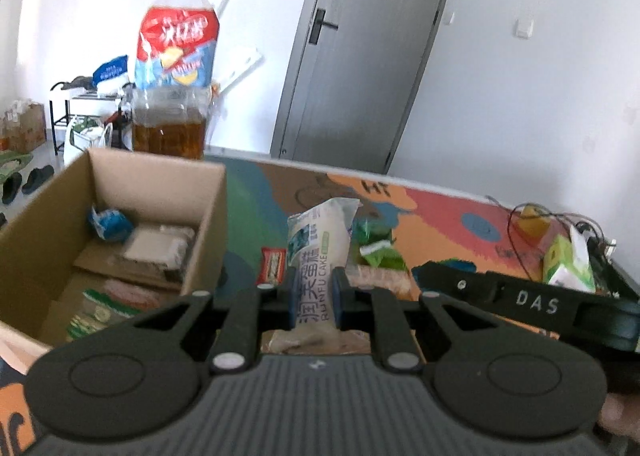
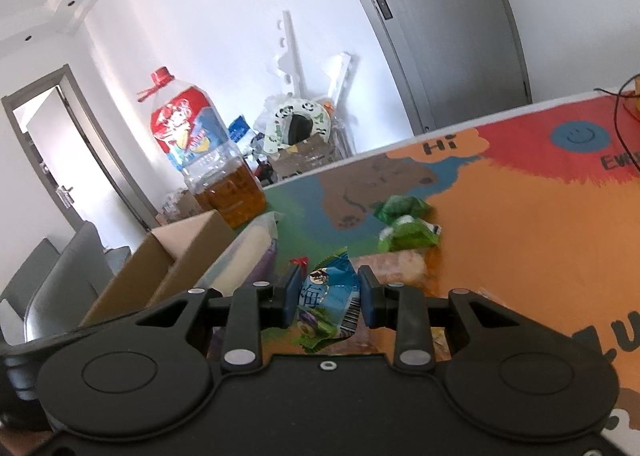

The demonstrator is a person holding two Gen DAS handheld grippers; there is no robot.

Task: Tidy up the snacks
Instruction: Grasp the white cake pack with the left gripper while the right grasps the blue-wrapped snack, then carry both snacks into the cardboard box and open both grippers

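My left gripper is shut on a white cake packet marked RUNFU CAKE, held upright above the table just right of the cardboard box. The box holds a blue packet, a pale wrapped pack and a green-and-white packet. My right gripper is shut on a blue-and-green snack packet. The cake packet and the box show at the left of the right wrist view. The right gripper's body crosses the right side of the left wrist view.
Green packets, a small red packet and a brownish wrapped pack lie on the colourful table mat. A large oil jug stands behind the box. A green carton and wires sit at the far right.
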